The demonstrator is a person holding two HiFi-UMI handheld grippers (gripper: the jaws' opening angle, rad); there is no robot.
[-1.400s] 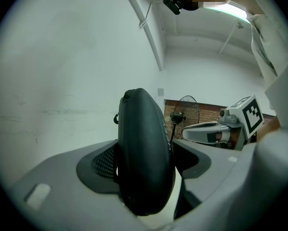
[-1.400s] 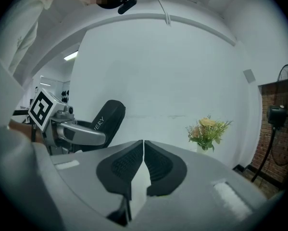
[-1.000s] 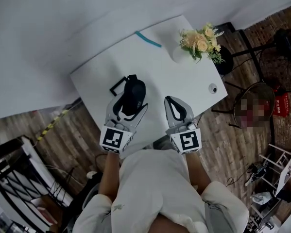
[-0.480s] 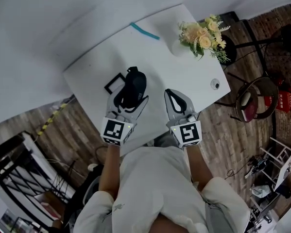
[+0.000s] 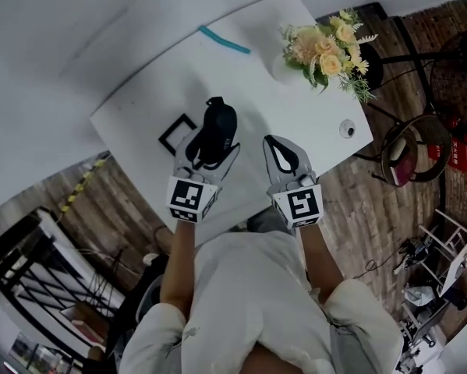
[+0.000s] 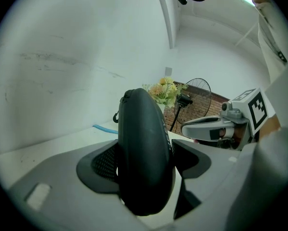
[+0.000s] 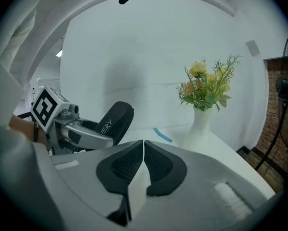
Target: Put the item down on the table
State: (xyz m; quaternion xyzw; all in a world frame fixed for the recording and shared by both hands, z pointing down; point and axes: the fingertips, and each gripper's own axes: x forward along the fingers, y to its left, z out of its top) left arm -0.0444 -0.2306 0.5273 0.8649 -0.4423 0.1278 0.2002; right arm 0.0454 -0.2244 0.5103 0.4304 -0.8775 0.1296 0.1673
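the left gripper (image 5: 211,143), jaws pressed on a dark oval case (image 6: 144,158) held on edge over the white table (image 5: 295,76), seems mid-placement, the right gripper (image 5: 274,145) pinched together and empty at its 3 o'clock; next, lower the case onto the bare top and part the jaws.

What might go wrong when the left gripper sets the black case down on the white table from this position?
1. The left gripper holds the black case standing on its narrow edge. Once released, it may topple sideways.
2. A black square frame lies close beside the case on the table, so the case might land on the frame or knock it.
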